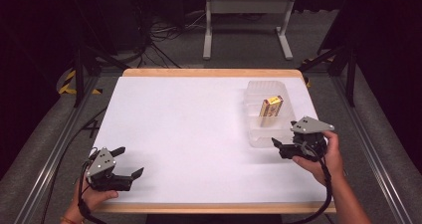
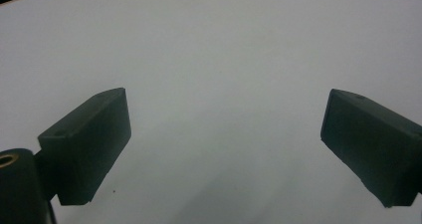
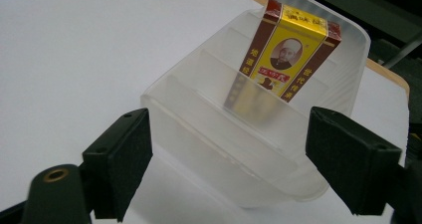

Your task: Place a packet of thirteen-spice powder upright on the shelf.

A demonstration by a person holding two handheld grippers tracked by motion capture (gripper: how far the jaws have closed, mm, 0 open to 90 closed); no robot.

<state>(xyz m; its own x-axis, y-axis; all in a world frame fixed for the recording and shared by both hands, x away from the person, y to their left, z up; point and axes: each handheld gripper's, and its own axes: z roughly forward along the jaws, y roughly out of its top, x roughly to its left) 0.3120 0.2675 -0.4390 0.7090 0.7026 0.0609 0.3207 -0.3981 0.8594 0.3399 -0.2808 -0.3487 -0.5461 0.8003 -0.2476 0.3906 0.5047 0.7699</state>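
Seen from the high view: a white-topped desk (image 1: 199, 134) with a wooden edge, a clear plastic bin (image 1: 266, 113) toward its far right side. Inside the bin, a yellow and dark red box (image 1: 271, 107), leaning tilted against one of the inner dividers.

Right gripper (image 1: 286, 143), held in a hand (image 1: 326, 157) at the near right part of the desk, jaws released and spread wide, gripping nothing. In the right gripper view, the bin (image 3: 259, 134) straight ahead of the jaws and partly between them, its near end lying in the gap; contact with either jaw cannot be told. The box (image 3: 286, 59) beyond the jaw tips, standing tilted in a far compartment of the bin, its yellow face with a small portrait and red lettering turned toward the camera.

Left gripper (image 1: 127, 162), held in the other hand (image 1: 92, 196) at the near left corner of the desk, jaws likewise released and wide apart, empty. In the left gripper view, just bare white desk surface (image 2: 224, 59) between and beyond the two black jaws. Bin and box well away from these jaws, far off on the other side of the desk.

Dark floor, cables and a pale metal frame (image 1: 246, 20) past the far edge of the desk.
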